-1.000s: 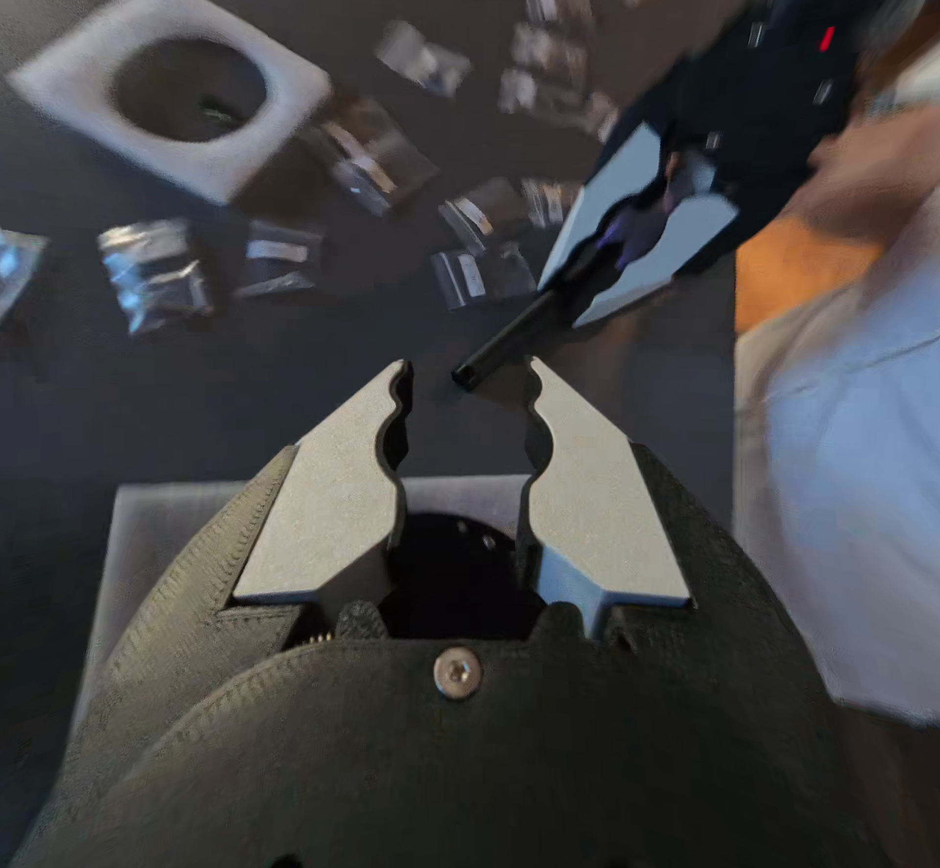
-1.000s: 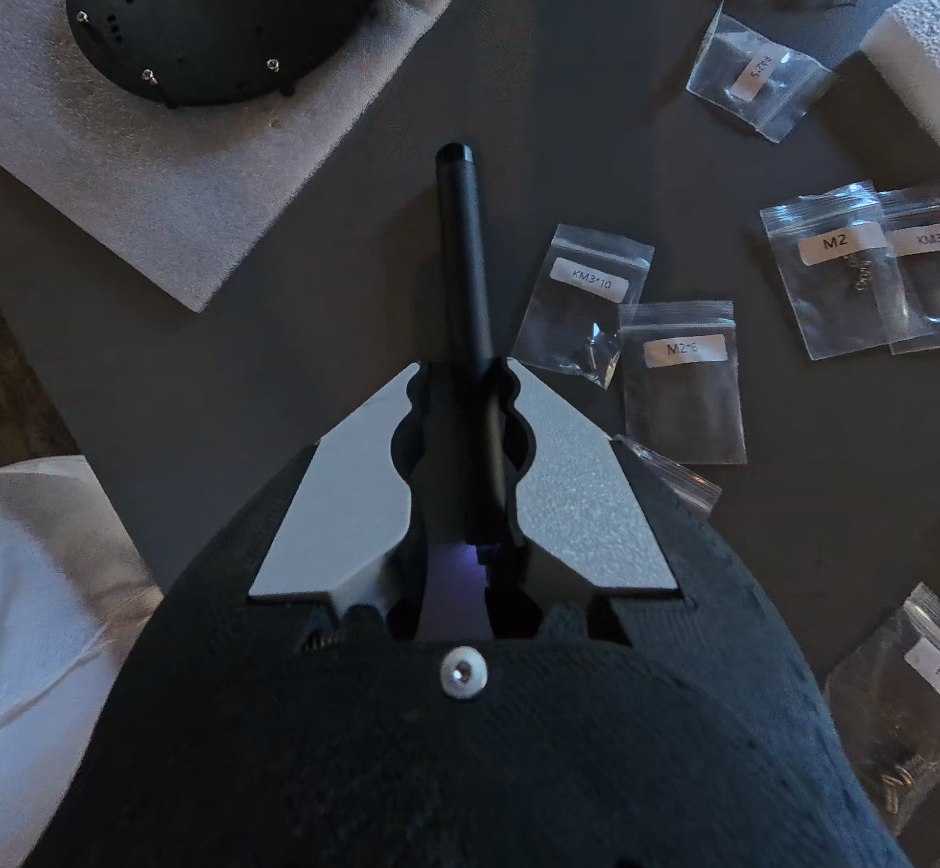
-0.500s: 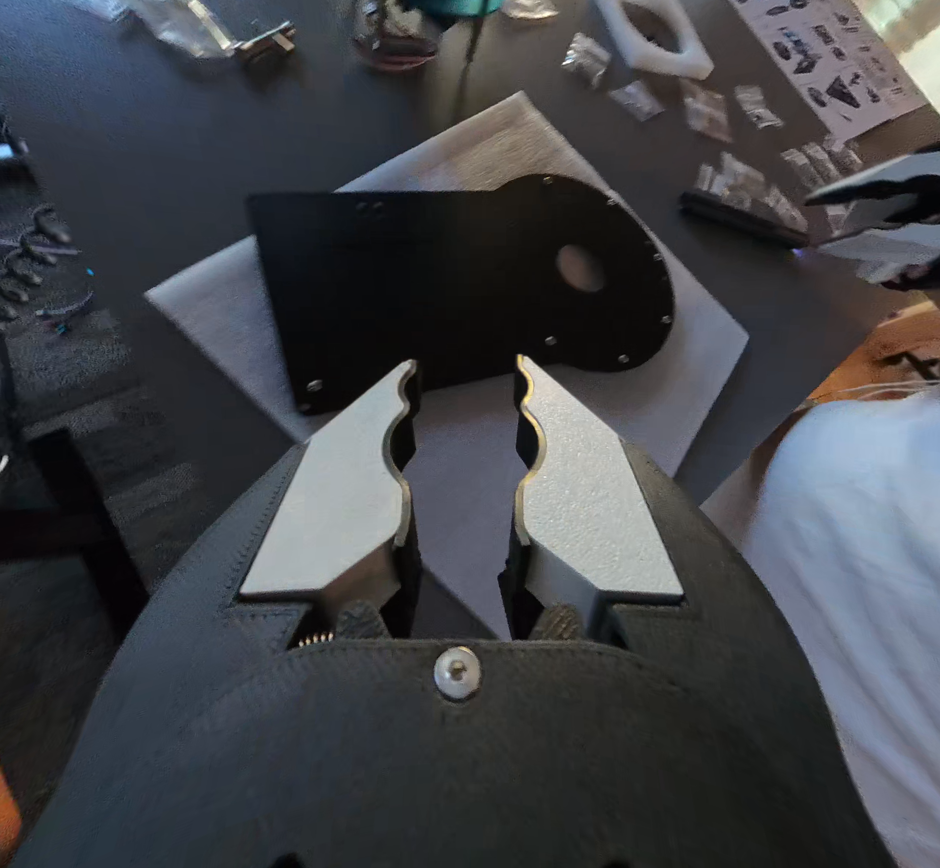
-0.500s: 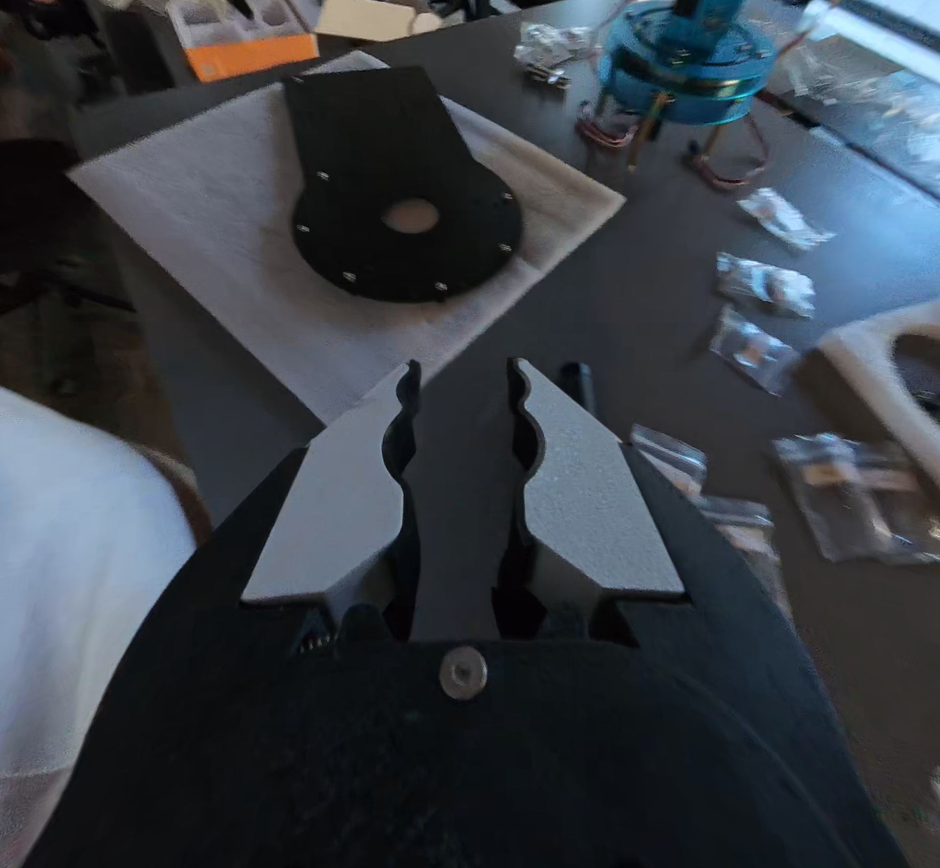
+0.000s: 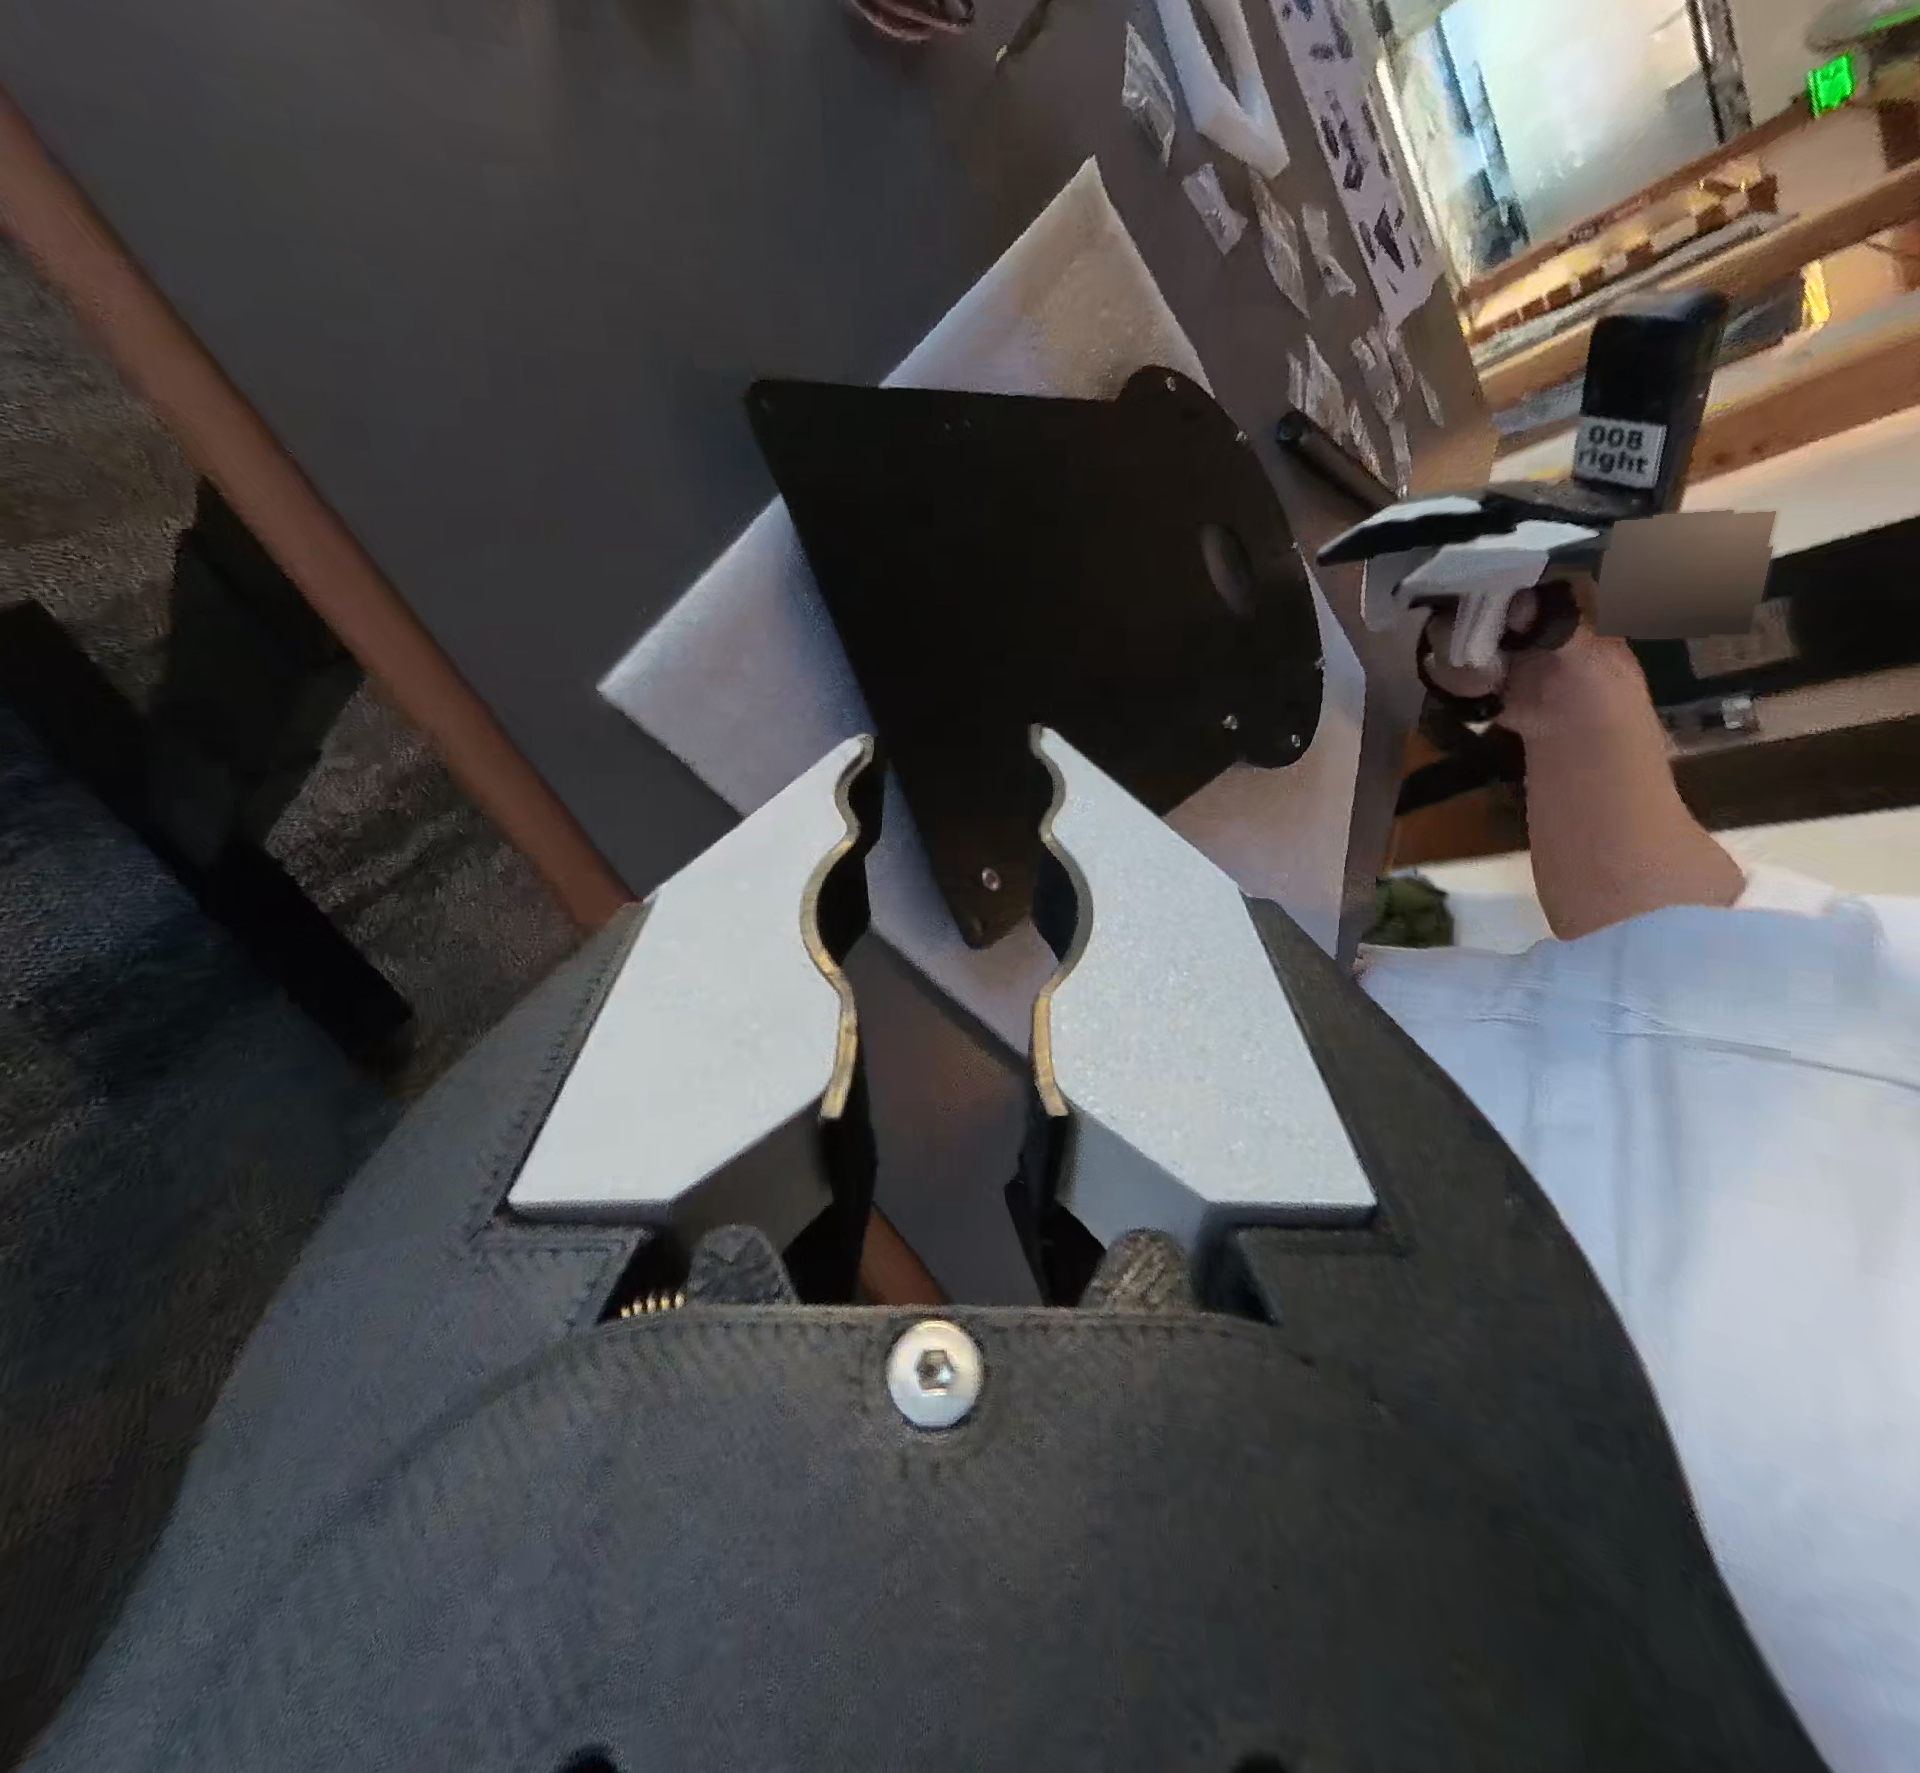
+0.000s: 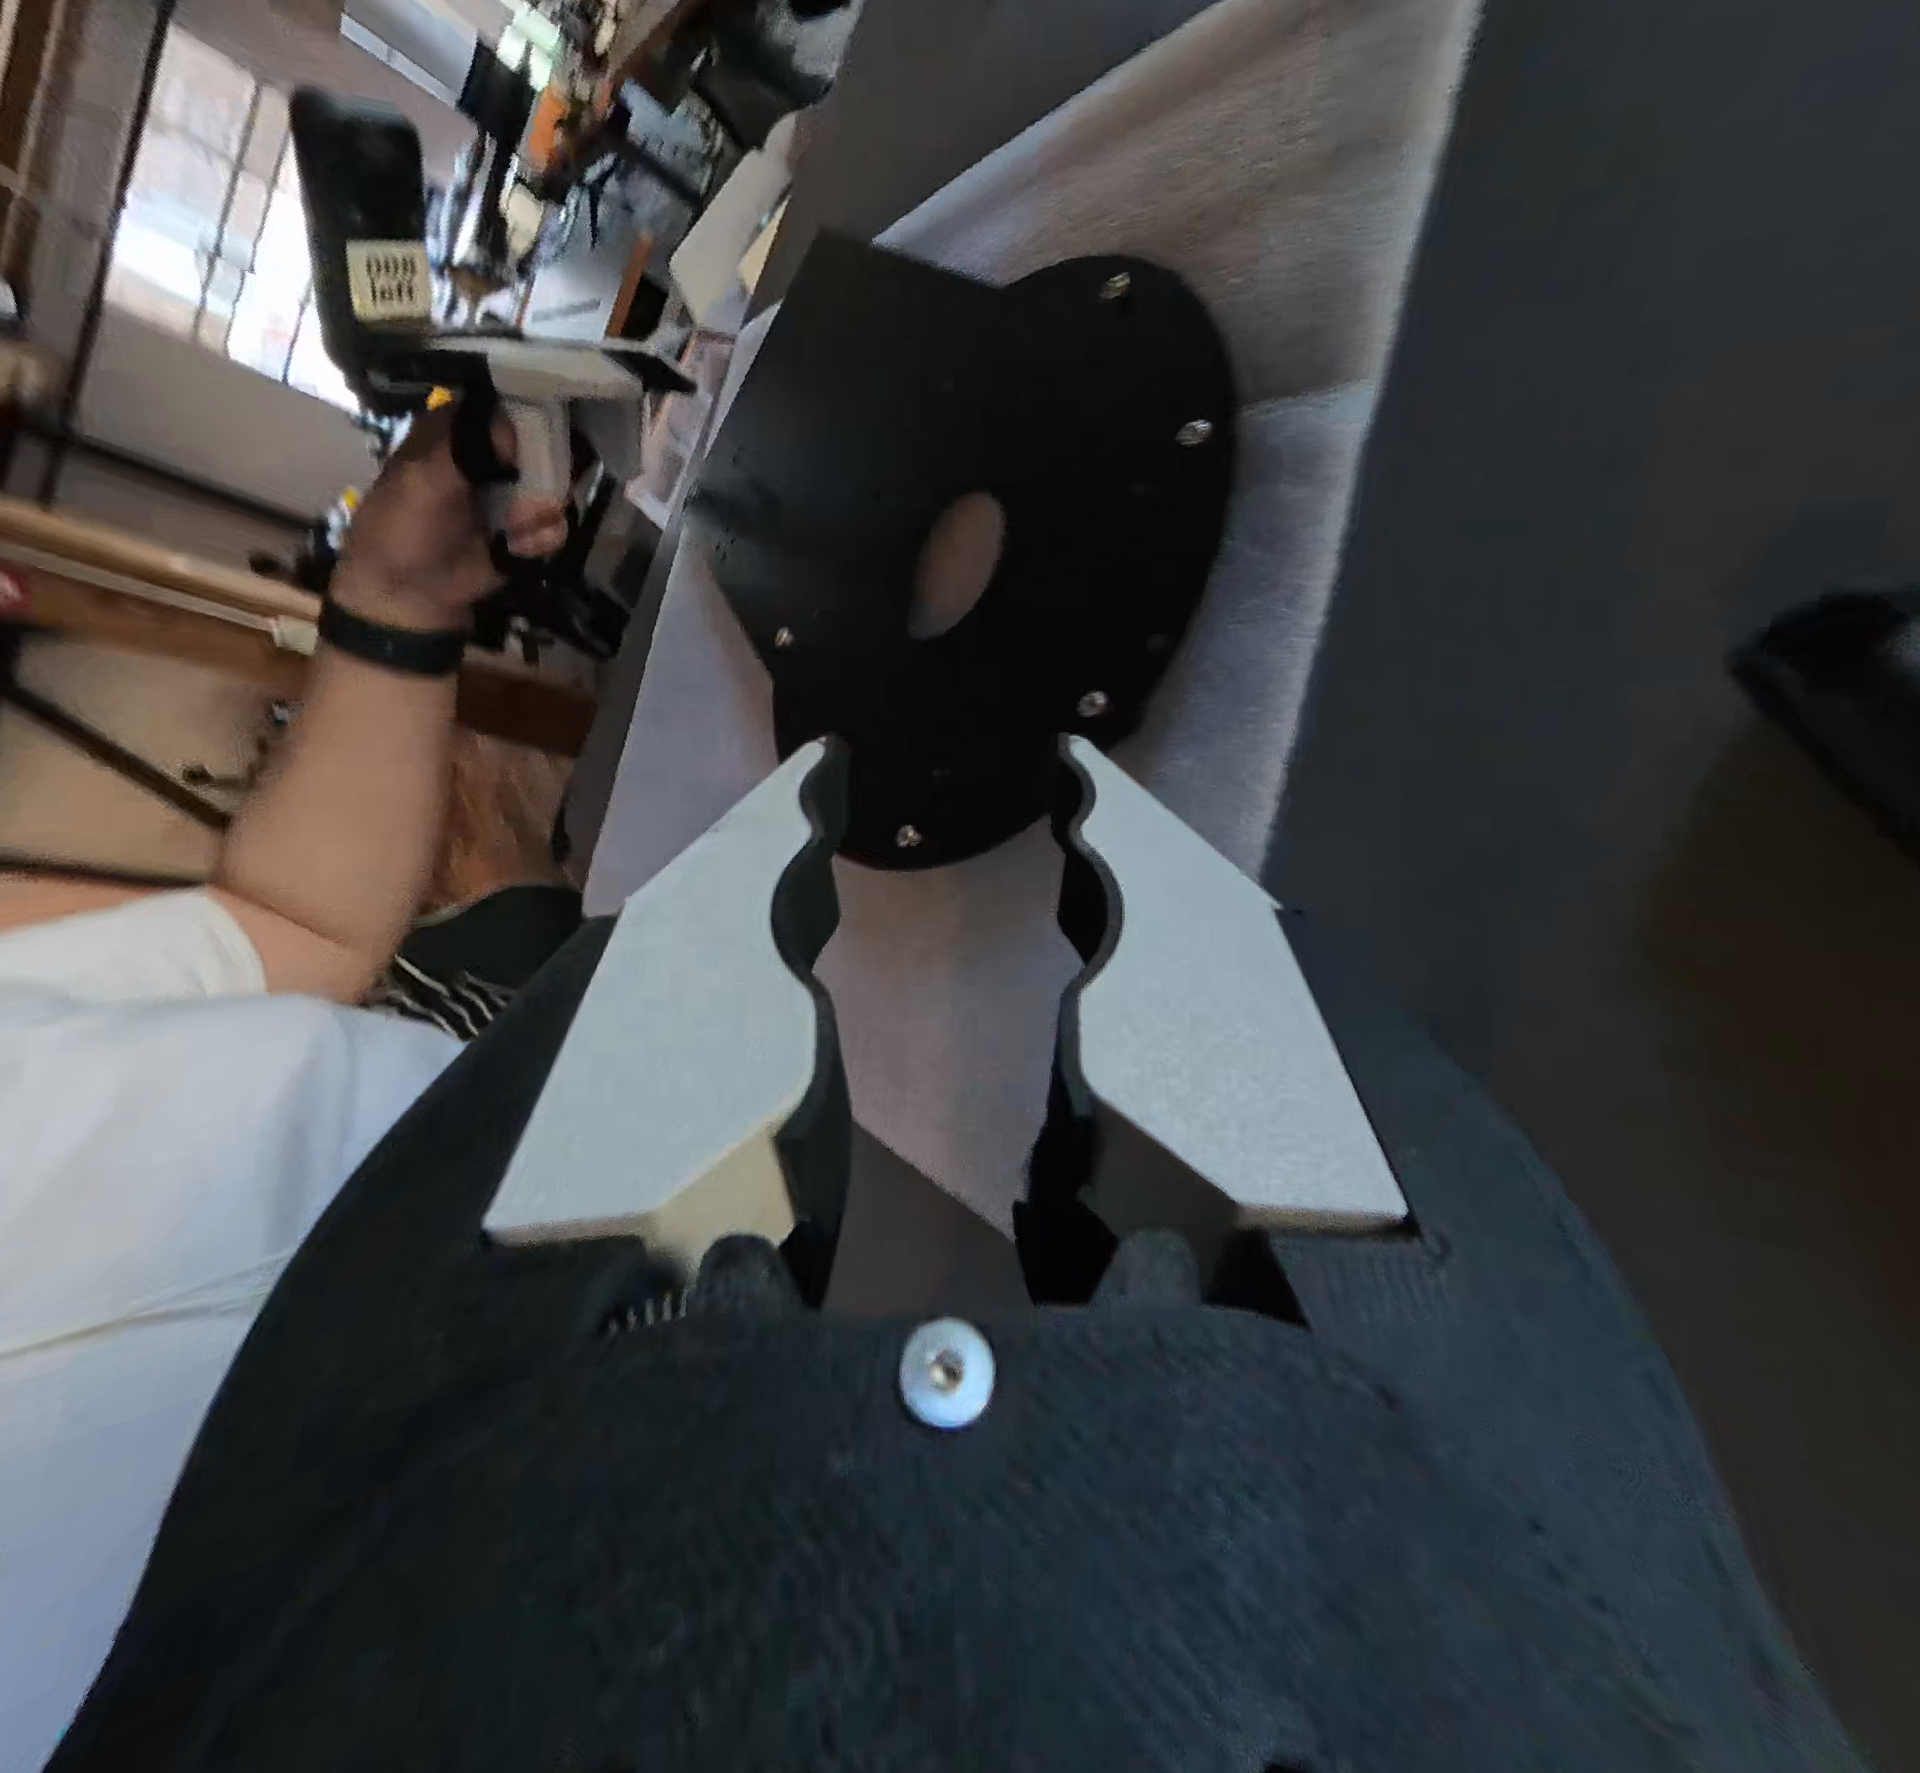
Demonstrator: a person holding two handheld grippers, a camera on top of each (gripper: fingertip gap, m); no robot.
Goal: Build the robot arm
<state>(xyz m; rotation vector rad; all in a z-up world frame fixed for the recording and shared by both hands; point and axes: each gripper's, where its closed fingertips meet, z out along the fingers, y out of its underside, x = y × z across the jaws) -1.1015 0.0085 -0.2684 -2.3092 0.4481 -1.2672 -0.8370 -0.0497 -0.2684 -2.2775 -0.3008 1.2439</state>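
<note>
Black plate (image 5: 1049,560) on white foam sheet (image 5: 1039,310); left hand-held gripper (image 5: 953,767) and right hand-held gripper (image 6: 943,755) both released, empty, hovering nearby.

Daylight comes from windows (image 5: 1558,9) at the upper right of the left wrist view and from a window (image 6: 208,196) at the upper left of the right wrist view; both are overexposed. The dark worktop (image 5: 468,165) reads dim and matte, while the pale foam sheet (image 6: 1195,165) catches soft light. The black plate (image 5: 1039,580) shows almost no surface detail, only bright specks on its screws. The left claw (image 5: 954,757) is sharp, with glints along its inner metal edges. The right wrist view is softer overall, and the forearm (image 6: 332,788) in it is motion-blurred. Wide-angle distortion bends and tilts the worktop's edges in both views.
</note>
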